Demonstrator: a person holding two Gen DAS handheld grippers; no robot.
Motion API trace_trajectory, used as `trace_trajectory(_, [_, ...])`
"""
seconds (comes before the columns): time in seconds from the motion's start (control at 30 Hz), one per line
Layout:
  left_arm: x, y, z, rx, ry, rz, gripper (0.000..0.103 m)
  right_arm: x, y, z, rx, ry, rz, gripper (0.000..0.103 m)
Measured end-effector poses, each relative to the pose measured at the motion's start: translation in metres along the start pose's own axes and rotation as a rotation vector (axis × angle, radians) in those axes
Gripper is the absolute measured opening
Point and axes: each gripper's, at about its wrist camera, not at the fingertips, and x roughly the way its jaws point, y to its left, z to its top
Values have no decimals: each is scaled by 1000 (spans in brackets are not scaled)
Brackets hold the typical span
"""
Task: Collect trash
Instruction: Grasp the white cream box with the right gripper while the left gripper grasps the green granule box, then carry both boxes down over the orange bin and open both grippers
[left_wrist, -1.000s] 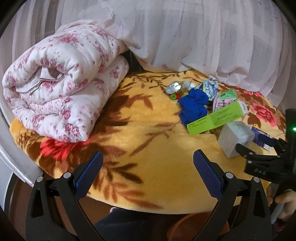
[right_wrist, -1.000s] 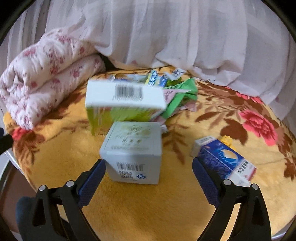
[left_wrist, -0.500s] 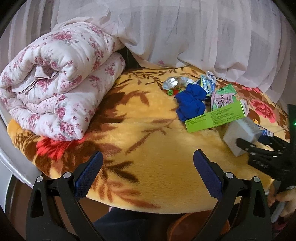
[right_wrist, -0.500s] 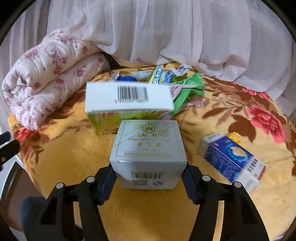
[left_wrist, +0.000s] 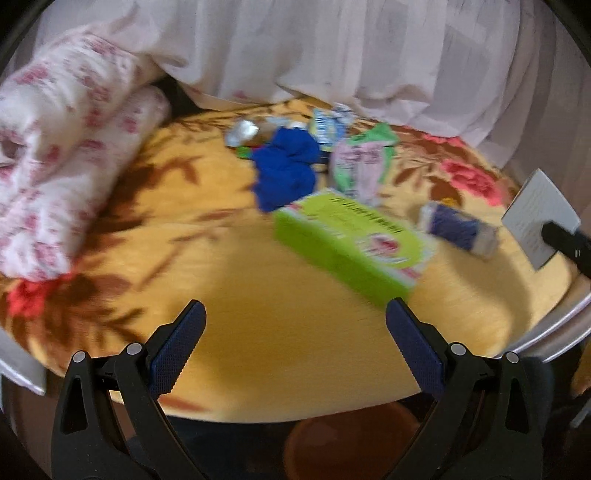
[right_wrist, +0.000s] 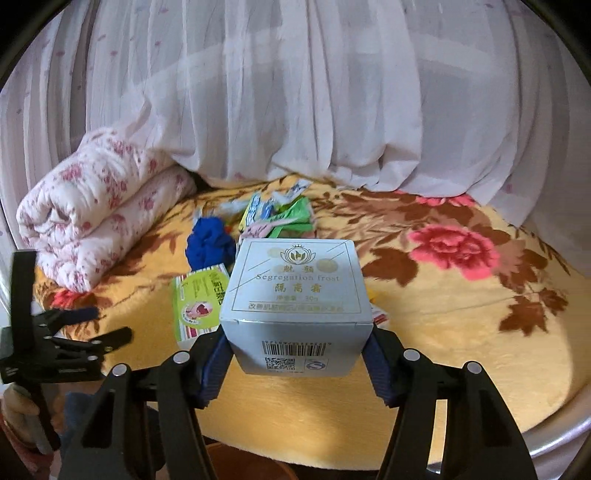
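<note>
In the left wrist view, which is blurred, the left gripper (left_wrist: 293, 326) hangs over the near edge of a yellow flowered blanket (left_wrist: 229, 280) with its jaws spread wide and nothing between them. Ahead lies a green box (left_wrist: 347, 247), tilted across the blanket, with a crumpled blue cloth (left_wrist: 286, 171) behind it, a pink and green wrapper (left_wrist: 360, 168) beside the cloth, and a small blue carton (left_wrist: 458, 229) off to the right. A rolled quilt (left_wrist: 62, 147) lies on the left, a white curtain (left_wrist: 369, 48) hangs behind, and a white box (left_wrist: 537, 218) shows at the far right edge. In the right wrist view, the right gripper (right_wrist: 297, 354) has its jaws closed onto the sides of the white box (right_wrist: 295, 295), which looks raised clear of the blanket (right_wrist: 461, 332). Behind it sit the green box (right_wrist: 197, 302), the blue cloth (right_wrist: 210, 245) and the wrapper (right_wrist: 284, 223). The left gripper (right_wrist: 107, 325) shows at the left edge, jaws apart.
</note>
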Motion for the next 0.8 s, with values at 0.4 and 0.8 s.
trace_trajectory(0.4, [63, -56, 64, -332, 186, 35, 95, -18, -26, -14, 23, -38, 22, 62])
trace_trajectory(0.8, [131, -40, 63, -627, 424, 160, 95, -8, -51, -28, 77, -23, 97, 63])
